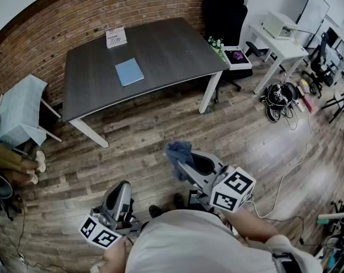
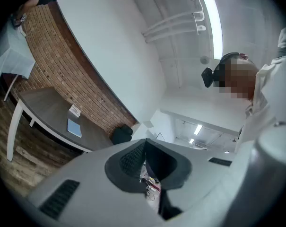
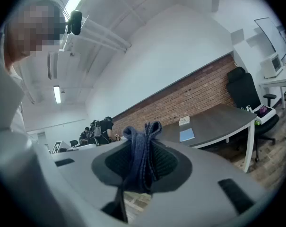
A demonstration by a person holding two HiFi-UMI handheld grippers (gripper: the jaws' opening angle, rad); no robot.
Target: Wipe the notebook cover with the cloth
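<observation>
A light blue notebook [image 1: 129, 71] lies flat on the dark grey table [image 1: 166, 50], far from both grippers; the same notebook [image 3: 186, 135] shows small in the right gripper view and again as the notebook [image 2: 74, 127] in the left gripper view. My right gripper [image 1: 182, 162] is shut on a dark blue cloth [image 1: 178, 152], which bunches out between its jaws, the cloth [image 3: 142, 150] filling the gap. My left gripper [image 1: 119, 195] is held low over the wooden floor, jaws shut together with nothing between them. Both grippers are well short of the table.
A small white box [image 1: 116, 37] sits on the table's far edge. A black office chair [image 1: 224, 16] stands at the table's right end. A chair draped in pale cloth [image 1: 19, 110] is at left. Bags and cables [image 1: 282, 98] lie on the floor at right beside a white desk [image 1: 277, 38].
</observation>
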